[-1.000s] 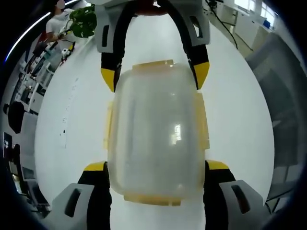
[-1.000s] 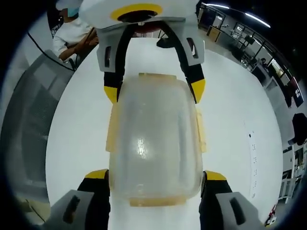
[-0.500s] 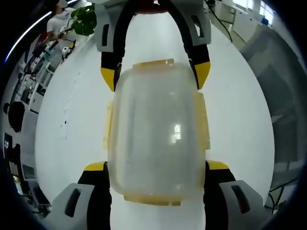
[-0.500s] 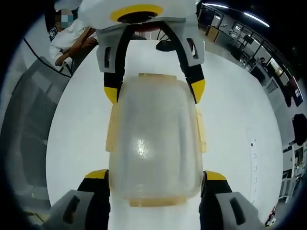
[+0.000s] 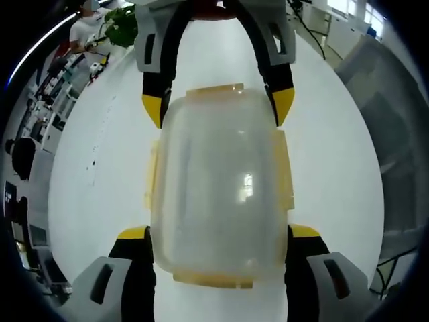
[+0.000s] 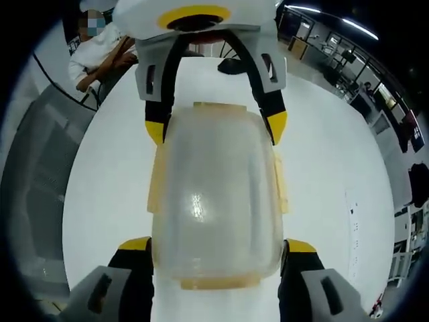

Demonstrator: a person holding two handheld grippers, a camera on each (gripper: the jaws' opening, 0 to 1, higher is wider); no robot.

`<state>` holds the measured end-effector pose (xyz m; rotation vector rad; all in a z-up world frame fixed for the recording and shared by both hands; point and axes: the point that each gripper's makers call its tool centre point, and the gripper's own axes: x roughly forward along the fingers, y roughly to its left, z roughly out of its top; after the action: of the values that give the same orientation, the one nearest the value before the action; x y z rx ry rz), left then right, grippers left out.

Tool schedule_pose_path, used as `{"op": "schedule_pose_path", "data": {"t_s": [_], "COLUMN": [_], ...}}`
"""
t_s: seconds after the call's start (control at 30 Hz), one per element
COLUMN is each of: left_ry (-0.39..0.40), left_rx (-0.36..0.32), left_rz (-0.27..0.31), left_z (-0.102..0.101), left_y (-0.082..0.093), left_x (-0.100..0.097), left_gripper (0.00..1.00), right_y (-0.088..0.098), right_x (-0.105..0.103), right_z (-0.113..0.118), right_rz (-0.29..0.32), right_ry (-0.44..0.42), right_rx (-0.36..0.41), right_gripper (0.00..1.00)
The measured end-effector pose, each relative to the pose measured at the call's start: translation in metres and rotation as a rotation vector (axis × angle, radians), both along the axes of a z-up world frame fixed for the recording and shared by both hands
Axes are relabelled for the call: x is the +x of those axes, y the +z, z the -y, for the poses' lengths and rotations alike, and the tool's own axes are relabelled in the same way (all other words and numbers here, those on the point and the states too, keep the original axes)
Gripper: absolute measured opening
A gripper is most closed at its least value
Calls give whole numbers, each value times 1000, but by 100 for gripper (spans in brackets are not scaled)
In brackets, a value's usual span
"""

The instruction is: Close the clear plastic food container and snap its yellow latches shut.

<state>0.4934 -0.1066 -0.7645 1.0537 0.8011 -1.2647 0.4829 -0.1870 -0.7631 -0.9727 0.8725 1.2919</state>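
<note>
Both claws (image 5: 218, 235) clamp container (image 5: 218, 194) ends.

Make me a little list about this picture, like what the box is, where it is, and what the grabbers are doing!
thing: clear plastic food container with its lid on
latches: yellow latches along its sides and ends
where: on a white table
left gripper: jaws on both sides of one end of the container
right gripper: jaws on both sides of the opposite end
gripping or not: cannot tell whether the jaws press the container
far off: a person beyond the table, a green plant
</note>
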Motion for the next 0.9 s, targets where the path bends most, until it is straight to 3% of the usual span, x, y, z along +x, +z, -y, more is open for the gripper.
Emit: {"op": "schedule_pose_path", "data": {"t_s": [0.9], "left_ry": [17], "left_rx": [-24], "left_rz": [1], "left_z": [1], "left_y": [1], "left_x": [43], "left_gripper": [78], "right_y": [-1], "right_x": [44], "right_z": [1], "right_rz": [17], "right_ry": [19], "right_rx": [-11], "right_gripper": [76]}}
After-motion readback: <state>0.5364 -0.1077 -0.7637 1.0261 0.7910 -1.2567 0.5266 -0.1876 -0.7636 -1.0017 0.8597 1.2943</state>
